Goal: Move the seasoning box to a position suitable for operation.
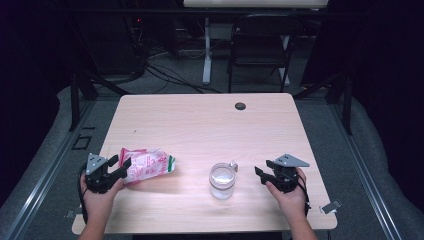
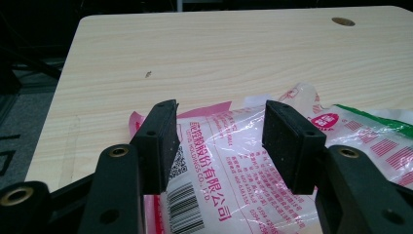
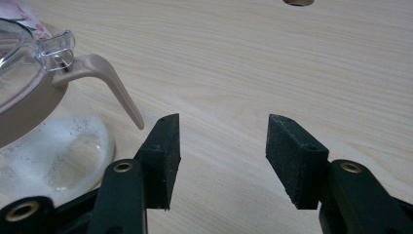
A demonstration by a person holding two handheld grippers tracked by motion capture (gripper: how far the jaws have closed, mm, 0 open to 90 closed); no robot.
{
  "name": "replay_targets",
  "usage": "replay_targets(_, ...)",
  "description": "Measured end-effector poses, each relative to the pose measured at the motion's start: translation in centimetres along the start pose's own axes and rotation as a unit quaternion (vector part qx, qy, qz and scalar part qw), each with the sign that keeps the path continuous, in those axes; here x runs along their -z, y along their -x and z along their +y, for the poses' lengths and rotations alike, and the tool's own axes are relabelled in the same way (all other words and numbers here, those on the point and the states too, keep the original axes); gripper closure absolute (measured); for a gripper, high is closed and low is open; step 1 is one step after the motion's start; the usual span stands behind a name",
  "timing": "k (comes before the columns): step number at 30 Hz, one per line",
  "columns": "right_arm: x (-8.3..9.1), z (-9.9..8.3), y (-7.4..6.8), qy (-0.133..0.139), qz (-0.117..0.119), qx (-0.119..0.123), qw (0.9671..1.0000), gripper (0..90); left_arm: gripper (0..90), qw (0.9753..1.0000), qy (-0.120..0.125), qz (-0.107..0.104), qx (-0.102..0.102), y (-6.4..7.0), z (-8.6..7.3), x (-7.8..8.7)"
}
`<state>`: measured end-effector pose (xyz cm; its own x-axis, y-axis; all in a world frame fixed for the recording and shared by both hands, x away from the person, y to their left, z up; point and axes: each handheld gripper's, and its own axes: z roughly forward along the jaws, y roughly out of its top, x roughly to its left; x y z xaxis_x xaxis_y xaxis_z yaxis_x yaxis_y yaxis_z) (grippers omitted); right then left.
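A crinkled pink-and-white plastic packet (image 1: 146, 166) with red printing and a green edge lies flat at the lower left of the high view, on the pale wooden table (image 1: 200, 125). Its long axis runs left to right across the frame, tilted slightly, with the green end pointing right toward the centre and the pink end under the left gripper (image 1: 120, 164). That black two-jaw gripper, held in the person's left hand (image 1: 100, 192), has its jaws spread apart over the packet's left end. In the left gripper view the packet (image 2: 229, 161) sits low in the frame between and behind the two jaws, barcode and red characters showing; whether the pads touch the plastic cannot be told.

Right of centre in the high view stands a clear glass jar (image 1: 222, 180) with a transparent lid and a beige handle at its upper right. In the right gripper view the jar (image 3: 44, 122) is at the left of the frame, its beige handle (image 3: 109, 80) curving down toward the left jaw.

At the lower right of the high view, the right gripper (image 1: 261, 172) is held by the right hand (image 1: 289, 192), jaws apart and empty, pointing left at the jar, near but not touching.

A small dark round hole (image 1: 240, 106) sits in the tabletop at the upper centre.
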<state>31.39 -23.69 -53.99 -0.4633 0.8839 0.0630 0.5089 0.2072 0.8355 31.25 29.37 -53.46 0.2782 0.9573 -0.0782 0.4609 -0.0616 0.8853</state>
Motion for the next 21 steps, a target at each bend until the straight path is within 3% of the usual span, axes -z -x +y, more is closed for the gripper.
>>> replay_targets(16,0.2,0.7,-0.9,0.013,0.019,0.017,0.9996,50.6,47.1,1.0,-0.002,-0.002,-0.002,0.2,0.0,0.4)
replay_targets(19,0.0,1.0,-1.2,0.008,0.031,0.028,0.9991,53.0,47.2,0.9999,-0.004,0.006,0.007,0.5,0.1,0.7)
replay_targets(21,0.0,1.3,-1.4,0.006,0.04,0.029,0.9988,54.4,47.2,0.9999,0.003,-0.002,0.015,0.8,0.2,1.0)
